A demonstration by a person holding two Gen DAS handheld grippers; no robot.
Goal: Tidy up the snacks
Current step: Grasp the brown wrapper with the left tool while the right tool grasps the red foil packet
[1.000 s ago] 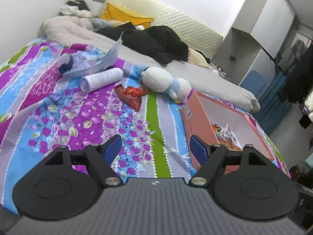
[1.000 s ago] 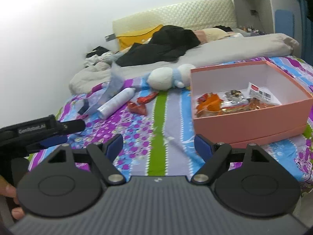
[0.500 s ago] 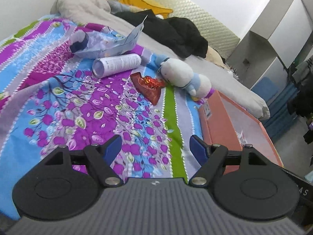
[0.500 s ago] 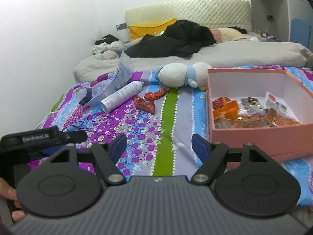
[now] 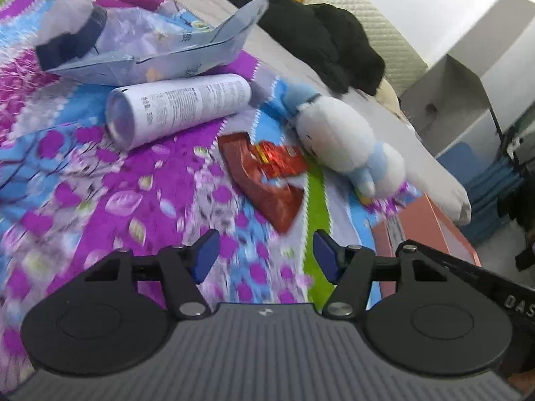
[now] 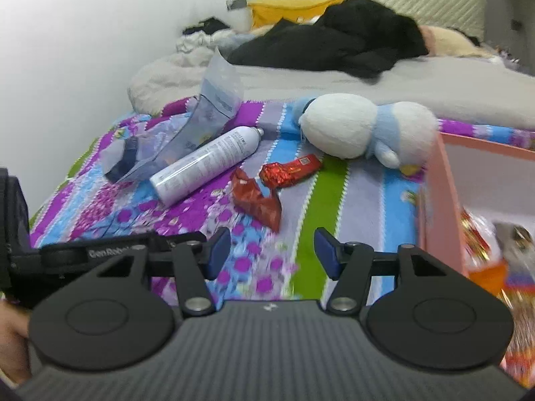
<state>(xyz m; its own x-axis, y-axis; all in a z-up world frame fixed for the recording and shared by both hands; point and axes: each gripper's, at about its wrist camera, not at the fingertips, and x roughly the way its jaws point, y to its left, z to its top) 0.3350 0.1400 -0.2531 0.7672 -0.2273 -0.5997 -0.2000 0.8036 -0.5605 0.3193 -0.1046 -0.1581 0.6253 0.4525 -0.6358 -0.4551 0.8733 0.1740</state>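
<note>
Two red snack wrappers lie together on the flowered bedspread: a dark red packet (image 5: pixel 267 193) (image 6: pixel 257 198) and a bright red foil bar (image 5: pixel 281 162) (image 6: pixel 291 170) beside it. A pink box (image 6: pixel 438 207) (image 5: pixel 424 230) to the right holds several snacks (image 6: pixel 481 244). My left gripper (image 5: pixel 264 255) is open and empty, just short of the dark red packet. My right gripper (image 6: pixel 272 250) is open and empty, also just short of that packet. The left gripper's body shows at the left of the right wrist view (image 6: pixel 110 252).
A white spray can (image 5: pixel 177 107) (image 6: pixel 207 163) lies left of the wrappers, with a crumpled plastic bag (image 5: pixel 143 50) (image 6: pixel 187 137) behind it. A white and blue plush toy (image 5: pixel 344 143) (image 6: pixel 364 130) lies behind them. Dark clothes (image 6: pixel 334 43) and pillows lie further back.
Both grippers have moved forward towards the red wrappers, which now look larger and closer. The pink box has slid to the right edge of both views. Both jaws have narrowed but stay open.
</note>
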